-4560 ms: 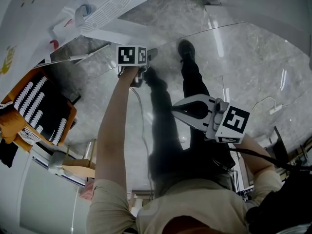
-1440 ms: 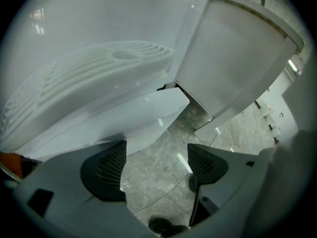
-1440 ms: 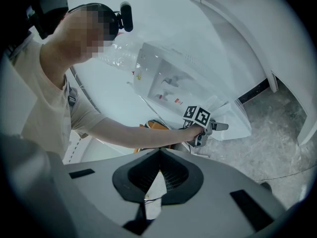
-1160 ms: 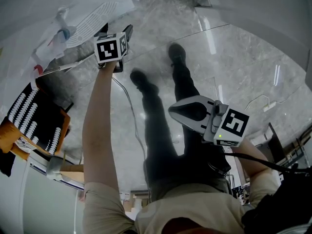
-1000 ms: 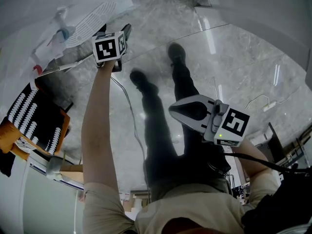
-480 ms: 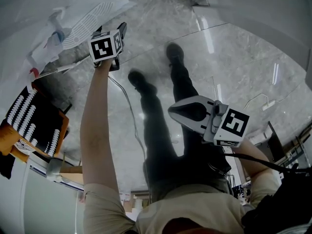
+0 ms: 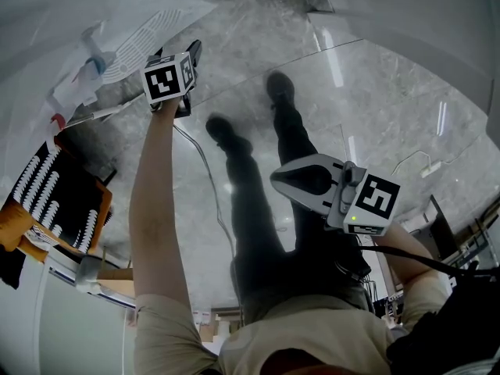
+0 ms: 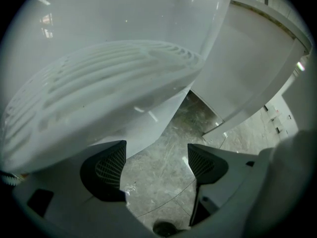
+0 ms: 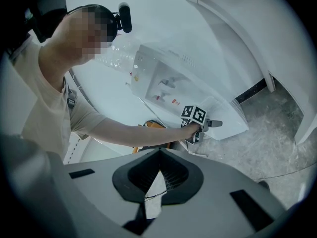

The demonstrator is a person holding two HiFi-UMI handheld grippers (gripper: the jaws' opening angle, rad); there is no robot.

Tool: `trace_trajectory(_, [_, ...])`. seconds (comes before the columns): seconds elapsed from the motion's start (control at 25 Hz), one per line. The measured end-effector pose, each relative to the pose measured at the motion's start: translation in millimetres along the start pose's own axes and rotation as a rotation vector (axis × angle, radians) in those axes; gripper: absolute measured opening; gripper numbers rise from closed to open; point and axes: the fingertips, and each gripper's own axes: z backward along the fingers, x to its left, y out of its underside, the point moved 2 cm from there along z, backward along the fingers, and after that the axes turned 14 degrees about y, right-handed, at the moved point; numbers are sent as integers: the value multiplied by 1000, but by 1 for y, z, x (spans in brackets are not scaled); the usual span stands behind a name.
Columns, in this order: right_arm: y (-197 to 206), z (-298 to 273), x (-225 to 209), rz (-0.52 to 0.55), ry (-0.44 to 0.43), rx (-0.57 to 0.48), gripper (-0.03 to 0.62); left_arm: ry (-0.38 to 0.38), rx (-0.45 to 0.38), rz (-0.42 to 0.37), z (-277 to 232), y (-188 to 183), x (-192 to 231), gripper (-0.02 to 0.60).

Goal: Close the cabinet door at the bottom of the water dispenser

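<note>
head: steeply down | left gripper view: near dispenser (image 8: 99, 88) | right: farther (shares dispenser)

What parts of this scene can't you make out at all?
- Left gripper view: whether the left gripper touches the slatted cabinet door; its open jaws frame only floor.
- Right gripper view: labels on the water dispenser, too small; face of the person, blurred.
- Head view: the orange-and-black object, cut off by the left edge.

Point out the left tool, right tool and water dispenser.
left tool (image 8: 156, 155), left gripper view, between parted jaws
right tool (image 9: 159, 153), right gripper view, where jaws meet
water dispenser (image 9: 163, 86), right gripper view, tap panel
</note>
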Motion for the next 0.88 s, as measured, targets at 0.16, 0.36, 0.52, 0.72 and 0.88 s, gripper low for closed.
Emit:
trace_trajectory(0.16, [-2,-2,2,4,11,-7,14,20,17,-17,7,3,-6,357])
trace_trajectory(0.36, [-24,-5,17,-34,-34,-40,14,64,31,9,41,16,-36,357])
trace_trajectory(0.52, [-24,2,19,-127,-23,-2,14,111,24,38,81,35,-72,357])
trace_trajectory(0.72, [-46,1,33,-95,43,-8,14,138,-22,53,139,37,-89,357])
trace_trajectory(0.88, [-60,-4,55,-148,24,-22,14,160,-58,91,182,39,-97,357])
